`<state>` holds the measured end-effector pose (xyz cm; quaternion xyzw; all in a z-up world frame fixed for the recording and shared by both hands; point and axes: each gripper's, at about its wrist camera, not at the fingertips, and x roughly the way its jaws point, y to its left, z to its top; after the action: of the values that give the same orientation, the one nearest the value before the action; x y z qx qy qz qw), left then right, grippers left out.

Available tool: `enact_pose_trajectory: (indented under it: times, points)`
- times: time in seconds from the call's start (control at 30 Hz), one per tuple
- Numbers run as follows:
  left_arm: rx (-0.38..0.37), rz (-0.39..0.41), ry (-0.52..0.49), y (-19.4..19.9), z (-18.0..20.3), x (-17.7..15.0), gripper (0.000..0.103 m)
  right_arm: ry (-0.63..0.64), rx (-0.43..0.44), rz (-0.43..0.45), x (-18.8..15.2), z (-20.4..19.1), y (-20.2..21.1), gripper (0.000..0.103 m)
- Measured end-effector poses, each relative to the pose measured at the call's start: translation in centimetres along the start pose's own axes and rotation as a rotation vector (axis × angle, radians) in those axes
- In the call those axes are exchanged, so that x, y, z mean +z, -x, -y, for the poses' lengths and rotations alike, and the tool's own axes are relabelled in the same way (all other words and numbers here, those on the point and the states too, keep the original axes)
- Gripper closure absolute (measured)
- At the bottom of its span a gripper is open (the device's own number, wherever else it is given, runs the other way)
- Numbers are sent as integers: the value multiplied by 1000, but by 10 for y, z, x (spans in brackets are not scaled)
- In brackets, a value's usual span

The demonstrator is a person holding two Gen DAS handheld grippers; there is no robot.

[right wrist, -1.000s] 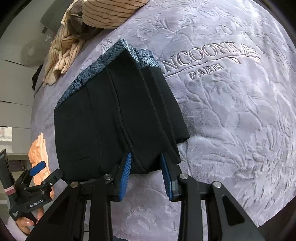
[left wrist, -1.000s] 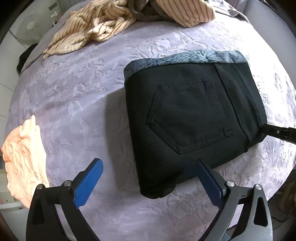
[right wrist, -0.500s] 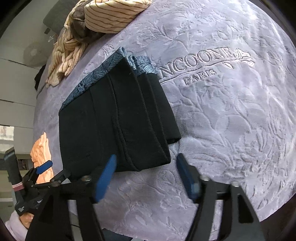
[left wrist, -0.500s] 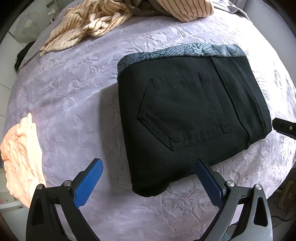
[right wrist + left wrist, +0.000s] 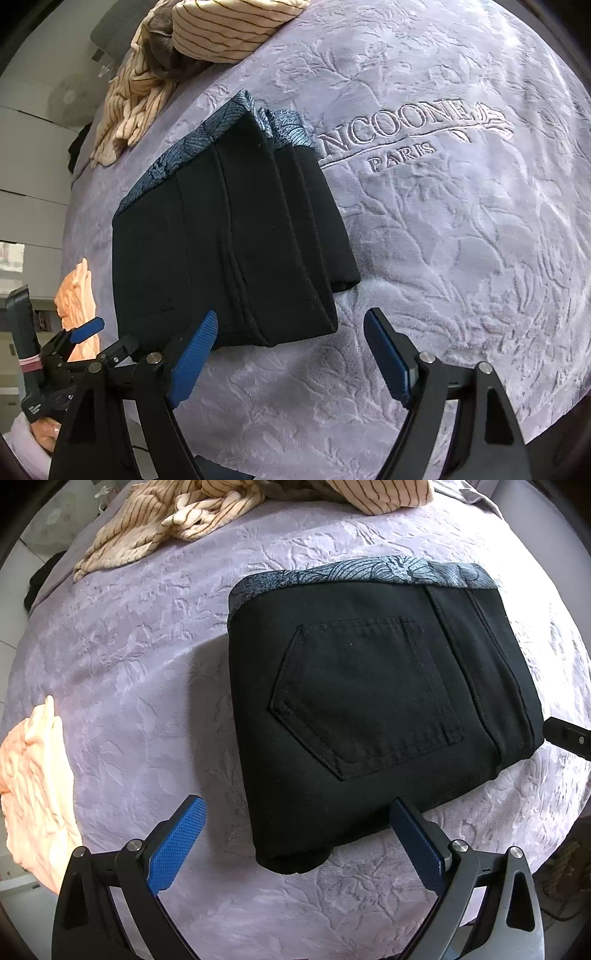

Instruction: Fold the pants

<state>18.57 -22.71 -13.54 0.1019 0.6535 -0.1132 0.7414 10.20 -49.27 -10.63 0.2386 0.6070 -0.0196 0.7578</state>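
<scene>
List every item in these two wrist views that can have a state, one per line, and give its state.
black pants: folded into a compact stack, lying flat on the blanket, held by nothing
striped garments: crumpled in a heap, unfolded
peach cloth: bunched at the bed's edge
left gripper: open
right gripper: open, just released

A lilac bedspread embossed with leaf patterns and the stitched word PARIS covers the bed ahead of both grippers. Far ahead lies a heap of cream striped clothing; off to the left, a peach garment. Beyond the bed's left edge stand white panelled walls and a white fan in daylight
</scene>
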Motion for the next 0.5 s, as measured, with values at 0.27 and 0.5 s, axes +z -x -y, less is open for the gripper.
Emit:
enact_pose_trajectory:
  times: [0.27, 0.5]
  points:
    - [3, -9, 3, -3, 0, 7, 3, -14, 1, -8, 7, 6, -2, 19]
    - [4, -16, 13, -4, 0, 16, 3, -4, 8, -17, 13, 5, -4, 19]
